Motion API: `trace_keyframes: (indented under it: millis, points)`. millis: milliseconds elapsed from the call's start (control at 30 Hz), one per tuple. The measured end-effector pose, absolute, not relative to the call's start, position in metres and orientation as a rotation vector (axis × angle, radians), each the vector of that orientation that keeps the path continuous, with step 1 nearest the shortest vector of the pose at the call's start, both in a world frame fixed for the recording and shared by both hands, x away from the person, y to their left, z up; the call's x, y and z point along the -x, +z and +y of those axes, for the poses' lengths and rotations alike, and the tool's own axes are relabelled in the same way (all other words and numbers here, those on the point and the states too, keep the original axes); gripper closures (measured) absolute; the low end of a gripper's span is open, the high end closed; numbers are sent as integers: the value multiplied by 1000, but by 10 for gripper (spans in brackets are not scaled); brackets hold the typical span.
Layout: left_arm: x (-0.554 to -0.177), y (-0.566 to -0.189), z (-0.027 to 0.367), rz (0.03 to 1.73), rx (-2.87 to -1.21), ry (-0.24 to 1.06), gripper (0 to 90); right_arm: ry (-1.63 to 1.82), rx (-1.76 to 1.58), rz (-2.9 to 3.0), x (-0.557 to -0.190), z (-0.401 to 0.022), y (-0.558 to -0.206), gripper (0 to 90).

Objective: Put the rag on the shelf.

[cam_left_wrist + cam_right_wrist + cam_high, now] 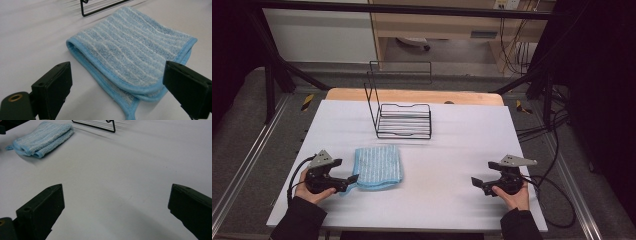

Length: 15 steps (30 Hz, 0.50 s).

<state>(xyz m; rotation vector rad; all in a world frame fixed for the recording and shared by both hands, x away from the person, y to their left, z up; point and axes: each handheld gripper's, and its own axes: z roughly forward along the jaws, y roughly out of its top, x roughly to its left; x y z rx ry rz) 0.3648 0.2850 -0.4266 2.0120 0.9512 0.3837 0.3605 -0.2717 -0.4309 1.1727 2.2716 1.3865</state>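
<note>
The left gripper (pixel 348 181) lies low on the white desk (pixel 452 150) with its jaws spread around the near corner of the folded blue cloth (pixel 378 166), not yet pinching it; this looks like the approach to a grasp. The right gripper (pixel 478 182) rests well apart, jaws spread over bare desk. The next move likely calls for closing on the cloth's hem, perhaps to carry it toward the wire rack (pixel 404 121) behind it.
</note>
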Motion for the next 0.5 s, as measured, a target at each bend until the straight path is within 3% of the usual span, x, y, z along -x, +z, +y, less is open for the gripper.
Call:
trace_keyframes:
  millis: [500]
  points:
    - [-360,-419,260,924,-2051,378,119,1342,-1177,2285,-361,-270,-432,12]
